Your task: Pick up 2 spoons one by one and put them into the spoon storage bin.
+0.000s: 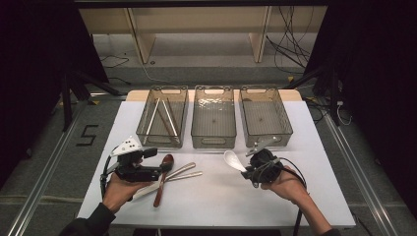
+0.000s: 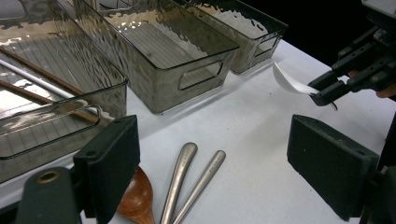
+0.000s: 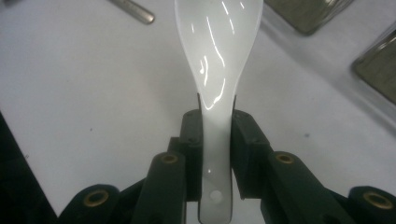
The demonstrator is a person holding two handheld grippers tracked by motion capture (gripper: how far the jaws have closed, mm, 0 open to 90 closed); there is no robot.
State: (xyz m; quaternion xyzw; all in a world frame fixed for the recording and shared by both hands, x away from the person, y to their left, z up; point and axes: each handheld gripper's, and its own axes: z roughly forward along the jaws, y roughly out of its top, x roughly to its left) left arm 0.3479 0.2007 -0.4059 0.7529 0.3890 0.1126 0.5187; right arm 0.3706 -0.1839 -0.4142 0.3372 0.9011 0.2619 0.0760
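A white ceramic spoon [image 1: 232, 160] [image 3: 217, 56] hangs just above the white table [image 1: 221, 201]. My right gripper [image 1: 248, 170] [image 3: 215, 135] is shut on its handle, bowl pointing away towards the left. From the left gripper view the same spoon [image 2: 289, 81] sticks out of the right gripper [image 2: 327, 91]. My left gripper [image 1: 158, 161] [image 2: 219, 172] stands open, jaws wide apart and empty, over a brown wooden spoon [image 1: 163, 177] [image 2: 137, 198] and two metal handles [image 1: 184, 172] [image 2: 184, 175] lying on the table.
Three smoky clear bins stand in a row at the back. The left bin [image 1: 162, 142] holds several chopsticks [image 1: 164, 118]; the middle bin [image 1: 213, 141] and right bin [image 1: 269, 138] look bare inside. A pale flat piece [image 1: 145, 191] pokes out under the left hand.
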